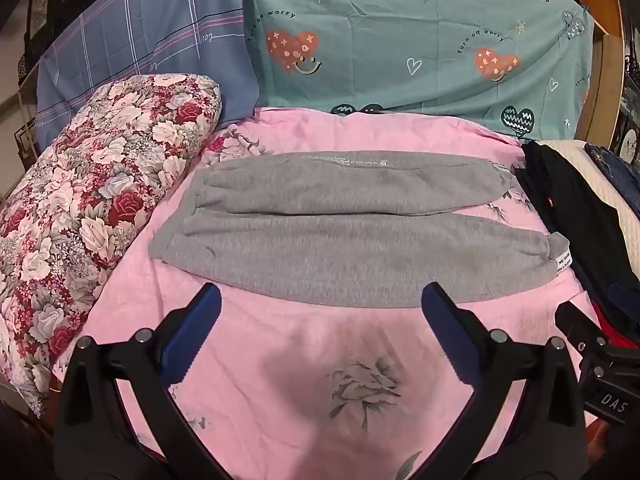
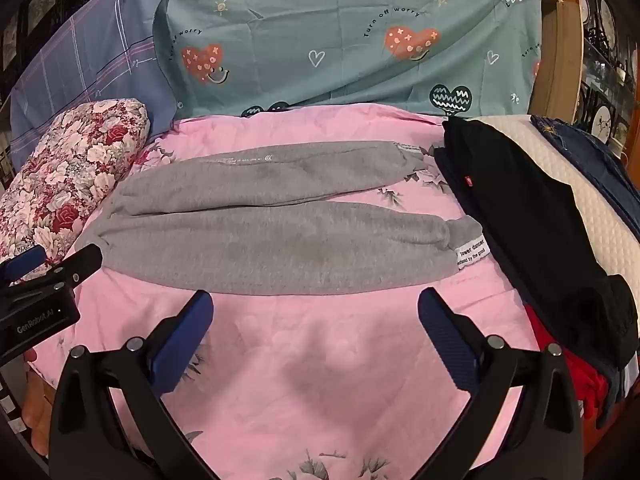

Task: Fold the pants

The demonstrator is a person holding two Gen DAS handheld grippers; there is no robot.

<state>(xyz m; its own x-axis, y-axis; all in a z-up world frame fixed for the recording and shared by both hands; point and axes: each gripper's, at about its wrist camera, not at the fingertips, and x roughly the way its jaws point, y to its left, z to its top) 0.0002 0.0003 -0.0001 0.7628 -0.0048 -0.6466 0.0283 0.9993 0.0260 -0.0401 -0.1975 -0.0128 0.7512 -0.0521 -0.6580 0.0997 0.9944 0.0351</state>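
Note:
Grey sweatpants (image 1: 340,224) (image 2: 272,220) lie flat across the pink sheet, waistband to the left, both cuffed legs stretching right, a white label on the near cuff (image 2: 471,255). My left gripper (image 1: 322,300) hovers just short of the near leg's edge, jaws wide open and empty. Beside it, my right gripper (image 2: 316,304) stands the same way, open with nothing between its blue pads. In the left wrist view the right gripper's body (image 1: 600,364) shows at the right edge; in the right wrist view the left gripper (image 2: 44,280) shows at the left edge.
A floral pillow (image 1: 92,208) (image 2: 68,172) lies left of the pants. A pile of dark clothes (image 1: 576,216) (image 2: 528,224) with red fabric (image 2: 584,376) below sits to the right. Teal heart-print (image 1: 400,48) and blue plaid bedding (image 1: 132,48) rise behind. Pink sheet (image 1: 304,380) fills the foreground.

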